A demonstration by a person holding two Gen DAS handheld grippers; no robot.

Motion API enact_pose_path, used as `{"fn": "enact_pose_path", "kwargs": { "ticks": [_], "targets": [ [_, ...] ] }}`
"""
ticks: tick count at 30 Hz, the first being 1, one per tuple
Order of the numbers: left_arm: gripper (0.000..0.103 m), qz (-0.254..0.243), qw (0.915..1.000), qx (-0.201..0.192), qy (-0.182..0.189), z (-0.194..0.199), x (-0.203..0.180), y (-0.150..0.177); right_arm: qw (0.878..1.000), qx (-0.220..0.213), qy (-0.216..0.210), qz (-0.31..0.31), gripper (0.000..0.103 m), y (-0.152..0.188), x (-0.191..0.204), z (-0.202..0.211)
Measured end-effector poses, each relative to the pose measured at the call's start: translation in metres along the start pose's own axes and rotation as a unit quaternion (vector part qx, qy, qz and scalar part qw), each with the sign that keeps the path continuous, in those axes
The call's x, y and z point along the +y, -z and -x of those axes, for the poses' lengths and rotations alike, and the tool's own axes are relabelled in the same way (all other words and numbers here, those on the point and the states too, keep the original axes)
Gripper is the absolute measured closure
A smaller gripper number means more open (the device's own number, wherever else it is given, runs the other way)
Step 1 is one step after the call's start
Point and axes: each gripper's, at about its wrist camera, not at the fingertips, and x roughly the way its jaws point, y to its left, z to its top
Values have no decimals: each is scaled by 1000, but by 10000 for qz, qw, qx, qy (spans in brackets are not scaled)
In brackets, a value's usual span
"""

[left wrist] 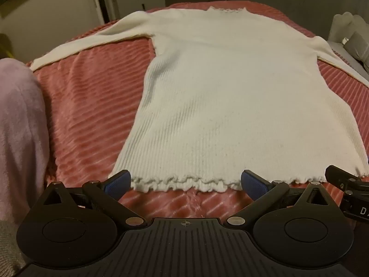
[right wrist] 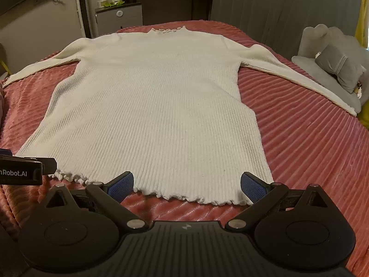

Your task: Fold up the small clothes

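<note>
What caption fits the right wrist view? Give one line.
Open right gripper poised at the ruffled hem of a white ribbed sweater spread flat on a pink bedspread.

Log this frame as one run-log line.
phase: pre-grasp | sweater: flat on bed, unfolded | left gripper: open at hem | right gripper: open at hem

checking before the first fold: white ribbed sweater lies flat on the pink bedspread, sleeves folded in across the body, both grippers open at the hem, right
Not quite. Both wrist views show the sleeves spread outward, not folded in. The white ribbed sweater lies flat on the pink bedspread; left gripper and right gripper are open at the hem.
</note>
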Motion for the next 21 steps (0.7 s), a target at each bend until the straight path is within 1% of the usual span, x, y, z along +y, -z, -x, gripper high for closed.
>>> {"fn": "enact_pose_path", "kwargs": {
  "ticks": [2,3,16,21],
  "targets": [
    [0,30,9999,69,-117,-1,-2,0,10000,5,-9,-6,4,0,0,0],
    [0,33,9999,65,-118,-1,-3,0,10000,3,-9,-7,4,0,0,0],
    [0,49,10000,73,-41,0,0,1,10000,-12,-22,1,4,0,0,1],
    [0,69,9999,141,20,-1,1,0,10000,-11,-23,-5,4,0,0,1]
  ]
}}
